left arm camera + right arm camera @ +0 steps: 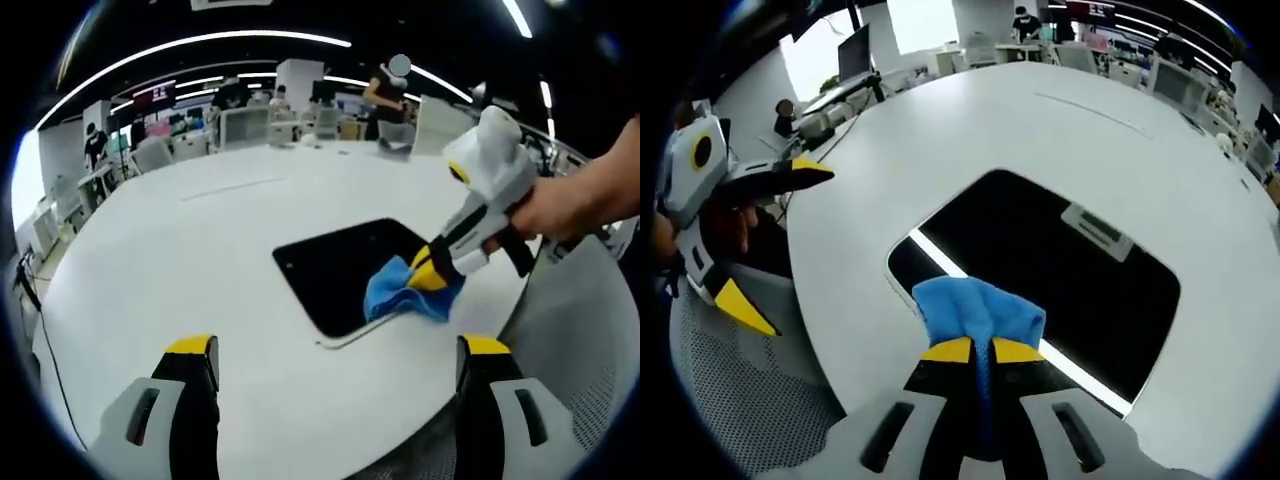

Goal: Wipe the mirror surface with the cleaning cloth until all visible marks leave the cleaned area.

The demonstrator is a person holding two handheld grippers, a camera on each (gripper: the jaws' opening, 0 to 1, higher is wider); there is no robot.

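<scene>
A dark rectangular mirror (345, 268) (1040, 275) lies flat on the round white table (200, 250) (1060, 130). My right gripper (982, 350) (432, 276) is shut on a blue cleaning cloth (975, 310) (400, 290), which rests on the mirror's near right corner in the left gripper view. A hand holds that gripper from the right. My left gripper (338, 350) hovers open over the table's near edge, well short of the mirror, with nothing between its fingers; it also appears at the left of the right gripper view (750, 240).
A grey mesh chair (580, 330) (750, 370) stands by the table edge. Desks, monitors, chairs and several people (388, 95) fill the office behind the table. A bright strip light reflects in the mirror (970, 280).
</scene>
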